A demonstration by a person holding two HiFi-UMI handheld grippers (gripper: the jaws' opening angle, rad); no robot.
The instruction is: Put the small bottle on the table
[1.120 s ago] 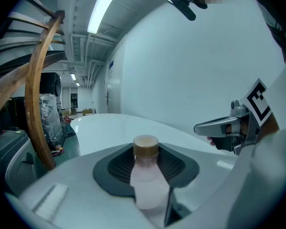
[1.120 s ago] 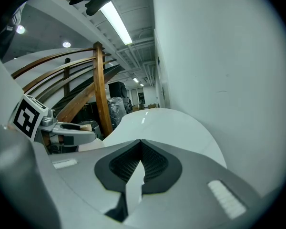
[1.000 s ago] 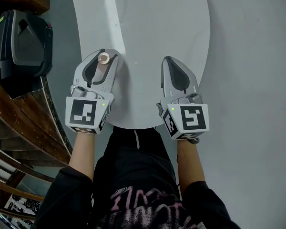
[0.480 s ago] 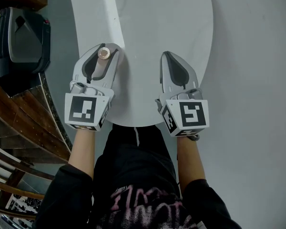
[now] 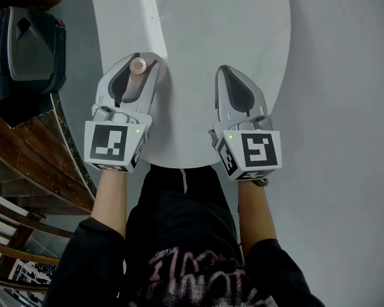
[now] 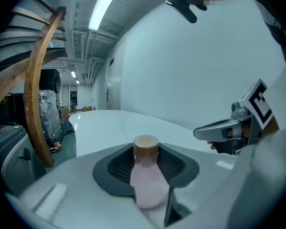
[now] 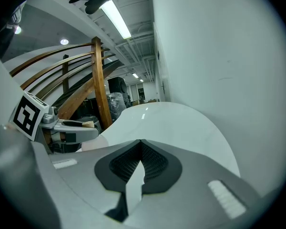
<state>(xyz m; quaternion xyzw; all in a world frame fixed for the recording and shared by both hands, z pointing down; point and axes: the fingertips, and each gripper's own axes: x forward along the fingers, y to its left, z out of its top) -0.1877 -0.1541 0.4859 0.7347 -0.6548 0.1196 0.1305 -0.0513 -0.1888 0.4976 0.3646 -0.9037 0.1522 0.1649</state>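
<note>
Pale pink plastic w/ a tan cap: the bottle (image 5: 137, 66) (image 6: 145, 175) stands upright, clamped btwn the ribbed pads of the left gripper (image 5: 139, 61). It sits over the white table (image 5: 211, 31), near the 9 o'clock rim in the head view. The gripper body masks the bottle's base in every view, so contact w/ the tabletop cannot be confirmed. The right gripper (image 5: 224, 71) (image 7: 140, 144) lies at approx. 3 o'clock of the bottle, well apart from it. Its jaws are pressed together on nothing.

Fault risks (judgement):
1. Release w/ the base off the surface. The bottle drops, and its tall, narrow shape is likely to topple and roll. Cause: no sight of the base.
2. Set-down pos. is close to the rim. Past it, at 9 to 10 o'clock, are bare floor, a black case (image 5: 25, 50) and a wooden railing (image 5: 25, 152). A toppled bottle could roll off the table.
3. Pulling back toward 6 o'clock before the pads are fully clear. A dragging pad would tip the bottle.

Change vs. 1.0 s ago:
- The left gripper and bottle have crept toward 12 o'clock, slightly further onto the table.
- The right gripper has moved the same way by a smaller amount. Part of this shift may be camera motion.
- Grip on the bottle is unchanged, and the right jaws are as tight as before.
</note>
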